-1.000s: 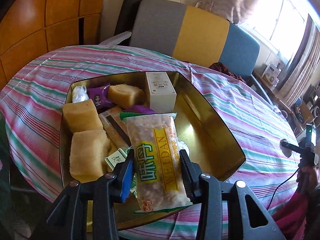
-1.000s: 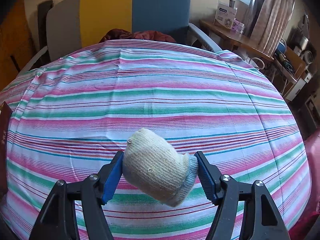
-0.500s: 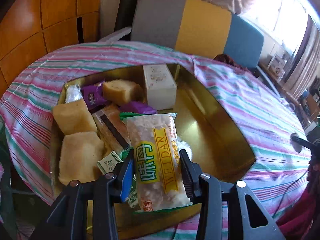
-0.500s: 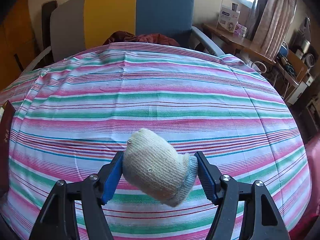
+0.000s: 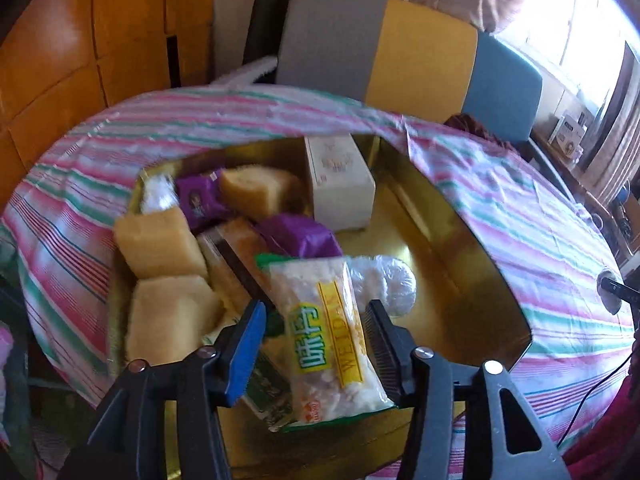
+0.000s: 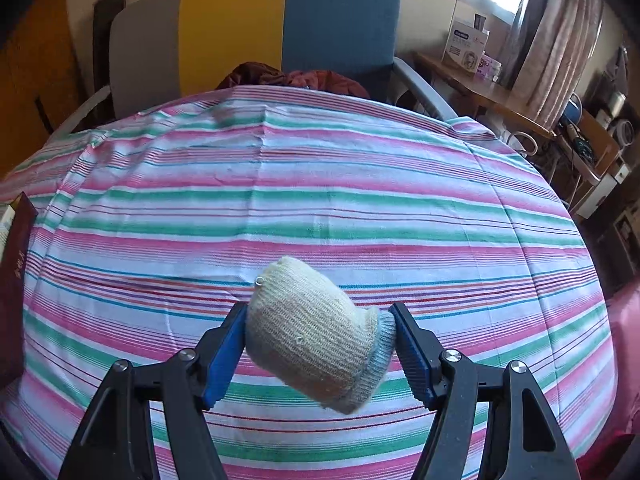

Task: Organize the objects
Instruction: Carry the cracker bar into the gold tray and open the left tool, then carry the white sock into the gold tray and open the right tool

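Left wrist view, items left to right.

1. Tin (image 5: pixel 472 248): gold, open, on the striped cloth (image 5: pixel 540 216) of the table. I see it from its near edge.
2. Cakes (image 5: pixel 160 240): yellow blocks stacked along the tin's left wall, a third (image 5: pixel 256 194) toward the far left corner.
3. Purple packs (image 5: pixel 198 200): two, between the cakes and the tin's middle.
4. Box (image 5: pixel 340 184): white, lying at the tin's far edge.
5. Snack bag (image 5: pixel 328 336): clear, yellow "WEIDAN" label. Left tongs (image 5: pixel 316 340) sit either side of it. The right finger touches the bag; a gap shows at the blue left pad (image 5: pixel 246 350), so I cannot tell if the grip holds. The bag's long axis runs along the fingers, pointing into the tin, its far end over the packed left half. The tin's right half is bare.
6. Round clear pack (image 5: pixel 390 284): just right of the bag's far end.

Right wrist view.

7. Dark book-like object (image 6: pixel 16 280): at the cloth's left edge.
8. Sock bundle (image 6: pixel 316 336): cream knit, blue cuff. Right tongs (image 6: pixel 320 344) clamp it, above the cloth (image 6: pixel 360 200).

Judgement: the left tongs are much nearer the tin, already over its near edge. The tin lies off to the left of the right tongs, out of that view, so I would set the bag down first, toward the bare right half.
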Action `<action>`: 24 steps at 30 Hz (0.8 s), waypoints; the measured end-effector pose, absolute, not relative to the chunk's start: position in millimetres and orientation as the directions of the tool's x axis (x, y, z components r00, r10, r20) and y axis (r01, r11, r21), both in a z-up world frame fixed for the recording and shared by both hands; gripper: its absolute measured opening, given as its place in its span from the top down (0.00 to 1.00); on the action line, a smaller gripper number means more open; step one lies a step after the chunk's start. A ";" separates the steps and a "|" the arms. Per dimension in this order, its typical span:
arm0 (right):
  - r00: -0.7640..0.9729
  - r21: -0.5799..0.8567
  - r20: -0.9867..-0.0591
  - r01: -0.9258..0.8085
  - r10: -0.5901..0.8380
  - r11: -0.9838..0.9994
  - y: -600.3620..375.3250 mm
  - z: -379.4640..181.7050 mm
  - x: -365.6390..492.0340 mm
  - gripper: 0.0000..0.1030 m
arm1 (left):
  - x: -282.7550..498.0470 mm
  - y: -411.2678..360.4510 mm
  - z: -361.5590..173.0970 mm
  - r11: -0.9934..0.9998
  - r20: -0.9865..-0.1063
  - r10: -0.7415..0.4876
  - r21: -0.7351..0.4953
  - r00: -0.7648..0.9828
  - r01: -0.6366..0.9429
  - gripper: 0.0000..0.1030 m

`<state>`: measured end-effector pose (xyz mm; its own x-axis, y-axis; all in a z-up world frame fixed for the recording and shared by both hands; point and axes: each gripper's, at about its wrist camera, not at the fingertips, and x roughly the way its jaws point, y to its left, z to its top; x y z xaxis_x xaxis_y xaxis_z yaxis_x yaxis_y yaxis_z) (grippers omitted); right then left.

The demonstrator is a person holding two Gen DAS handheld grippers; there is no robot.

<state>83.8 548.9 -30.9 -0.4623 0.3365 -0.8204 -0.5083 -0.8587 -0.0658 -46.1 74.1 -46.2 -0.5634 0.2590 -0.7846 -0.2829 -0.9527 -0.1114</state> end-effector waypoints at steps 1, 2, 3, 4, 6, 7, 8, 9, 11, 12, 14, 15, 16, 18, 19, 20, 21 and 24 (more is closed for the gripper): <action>-0.477 -0.060 -0.815 -0.496 0.329 -0.866 542.4 -25.8 80.7 0.31 | -43.8 71.4 -41.0 -0.954 -0.774 0.259 -0.110 -0.577 -0.280 0.48; -0.490 -0.062 -0.809 -0.481 0.326 -0.875 533.8 -20.1 76.4 0.31 | -41.2 68.5 -35.4 -0.955 -0.762 0.257 -0.107 -0.594 -0.276 0.47; -0.502 -0.060 -0.803 -0.466 0.320 -0.883 525.4 -15.0 72.3 0.31 | -41.1 66.3 -31.2 -0.956 -0.755 0.254 -0.103 -0.605 -0.273 0.45; -0.523 -0.049 -0.797 -0.443 0.302 -0.895 514.5 -8.5 66.9 0.31 | -39.0 63.5 -26.6 -0.958 -0.745 0.250 -0.099 -0.618 -0.268 0.44; -0.558 -0.030 -0.785 -0.399 0.269 -0.917 492.1 1.6 57.7 0.31 | -37.2 58.4 -18.9 -0.961 -0.730 0.248 -0.101 -0.636 -0.259 0.42; -0.583 -0.018 -0.775 -0.366 0.244 -0.930 476.8 7.6 51.8 0.31 | -37.3 56.5 -15.8 -0.962 -0.725 0.248 -0.103 -0.643 -0.255 0.42; -0.603 -0.004 -0.767 -0.337 0.219 -0.941 463.4 11.8 47.1 0.31 | -36.9 54.1 -13.4 -0.963 -0.721 0.244 -0.103 -0.649 -0.248 0.42; -0.625 0.013 -0.758 -0.301 0.187 -0.953 447.5 16.9 41.1 0.31 | -36.0 51.3 -11.7 -0.965 -0.718 0.240 -0.102 -0.653 -0.242 0.41; -0.655 0.040 -0.745 -0.232 0.126 -0.972 417.6 22.4 30.8 0.31 | -35.7 48.3 -9.1 -0.968 -0.714 0.230 -0.099 -0.661 -0.230 0.41; -0.668 0.052 -0.738 -0.194 0.094 -0.980 401.8 24.8 25.9 0.31 | -34.2 45.5 -8.1 -0.970 -0.712 0.225 -0.098 -0.665 -0.224 0.41; -0.688 0.079 -0.726 -0.112 0.020 -0.991 367.3 28.4 16.0 0.31 | -33.9 41.1 -7.2 -0.973 -0.710 0.214 -0.095 -0.671 -0.210 0.41; -0.692 0.090 -0.722 -0.077 -0.012 -0.993 351.8 28.1 13.0 0.31 | -32.8 38.3 -7.0 -0.974 -0.709 0.212 -0.097 -0.672 -0.205 0.41; -0.694 0.099 -0.719 -0.038 -0.045 -0.994 333.6 27.9 10.3 0.31 | -31.4 34.6 -6.7 -0.975 -0.710 0.210 -0.100 -0.673 -0.199 0.41; -0.690 0.102 -0.717 0.038 -0.100 -0.994 301.3 27.3 3.2 0.31 | -29.4 28.8 -6.6 -0.977 -0.709 0.205 -0.105 -0.675 -0.187 0.41; -0.685 0.098 -0.719 0.073 -0.122 -0.992 285.5 25.5 -0.2 0.31 | -28.4 26.4 -6.4 -0.978 -0.708 0.200 -0.104 -0.677 -0.180 0.41; -0.677 0.096 -0.722 0.104 -0.141 -0.990 270.4 23.0 -3.3 0.31 | -27.7 25.2 -6.3 -0.979 -0.709 0.195 -0.102 -0.678 -0.175 0.41; -0.668 0.097 -0.727 0.127 -0.158 -0.987 259.9 19.7 -6.4 0.31 | -27.5 22.8 -6.8 -0.980 -0.710 0.191 -0.102 -0.677 -0.169 0.41; -0.628 0.066 -0.760 0.181 -0.167 -0.981 233.0 3.6 -18.0 0.31 | -27.2 12.2 -6.0 -0.982 -0.708 0.186 -0.118 -0.681 -0.146 0.40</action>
<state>-18.0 233.0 3.6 -0.6283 -0.1666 -0.7599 0.1808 -0.9813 0.0657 -27.2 12.2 -6.0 -0.6810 0.1861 -0.7083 -0.1459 -0.9823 -0.1177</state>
